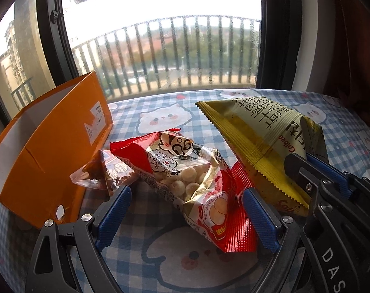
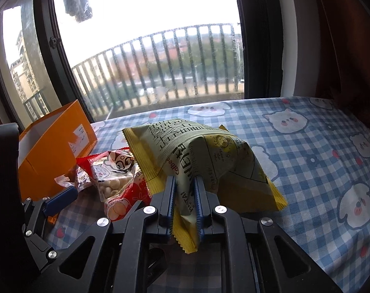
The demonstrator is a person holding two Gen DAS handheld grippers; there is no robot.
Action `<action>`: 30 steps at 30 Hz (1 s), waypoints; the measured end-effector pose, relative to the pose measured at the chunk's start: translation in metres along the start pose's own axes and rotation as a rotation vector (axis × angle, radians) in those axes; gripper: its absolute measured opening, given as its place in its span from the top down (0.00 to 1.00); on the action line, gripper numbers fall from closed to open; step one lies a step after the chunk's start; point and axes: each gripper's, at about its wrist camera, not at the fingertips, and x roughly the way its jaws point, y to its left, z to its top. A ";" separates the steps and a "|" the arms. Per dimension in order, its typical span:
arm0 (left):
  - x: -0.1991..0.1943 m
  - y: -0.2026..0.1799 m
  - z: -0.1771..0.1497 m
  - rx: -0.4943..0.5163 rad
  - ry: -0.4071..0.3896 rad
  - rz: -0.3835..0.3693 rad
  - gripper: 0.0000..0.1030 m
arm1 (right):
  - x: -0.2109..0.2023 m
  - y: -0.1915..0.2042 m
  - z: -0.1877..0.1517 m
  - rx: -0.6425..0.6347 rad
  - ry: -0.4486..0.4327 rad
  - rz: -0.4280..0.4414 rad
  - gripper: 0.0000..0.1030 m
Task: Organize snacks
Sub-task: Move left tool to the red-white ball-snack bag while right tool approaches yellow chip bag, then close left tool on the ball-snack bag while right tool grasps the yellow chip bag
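Note:
My right gripper point(image 2: 185, 183) is shut on the near end of a yellow Calbee chip bag point(image 2: 204, 151), which also shows in the left wrist view point(image 1: 260, 131) with the right gripper point(image 1: 307, 161) clamped on it. My left gripper point(image 1: 187, 200) is open, its blue pads on either side of a red snack bag of round white balls point(image 1: 185, 171) lying on the table. The red bag also shows in the right wrist view point(image 2: 114, 178). A small clear packet of brown snacks point(image 1: 106, 173) lies left of it. An open orange box point(image 1: 50, 144) stands at the left.
A blue checked tablecloth with cartoon animals point(image 2: 307, 151) covers the table. A large window with a dark frame point(image 1: 50, 36) and a balcony railing lies behind the far edge. The orange box also shows in the right wrist view point(image 2: 53, 149).

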 end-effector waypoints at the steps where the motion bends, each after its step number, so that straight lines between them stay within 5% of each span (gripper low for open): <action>1: 0.002 0.001 0.000 -0.006 0.003 -0.001 0.09 | 0.001 -0.001 0.000 0.002 -0.002 -0.001 0.84; 10: 0.019 0.009 0.000 -0.062 0.039 -0.029 0.07 | 0.009 0.001 0.001 -0.021 -0.027 -0.056 0.85; 18: 0.015 0.011 -0.005 -0.096 0.059 -0.151 0.31 | 0.012 -0.001 0.001 0.010 -0.028 -0.010 0.83; 26: 0.014 0.014 -0.007 -0.093 0.056 -0.167 0.39 | 0.013 -0.001 -0.003 0.041 -0.016 0.004 0.63; 28: 0.011 0.014 -0.010 -0.086 0.054 -0.162 0.40 | 0.016 0.001 -0.003 0.033 0.001 0.009 0.32; 30: 0.007 0.013 -0.013 -0.073 0.047 -0.153 0.40 | 0.023 0.000 -0.006 0.057 0.039 0.021 0.26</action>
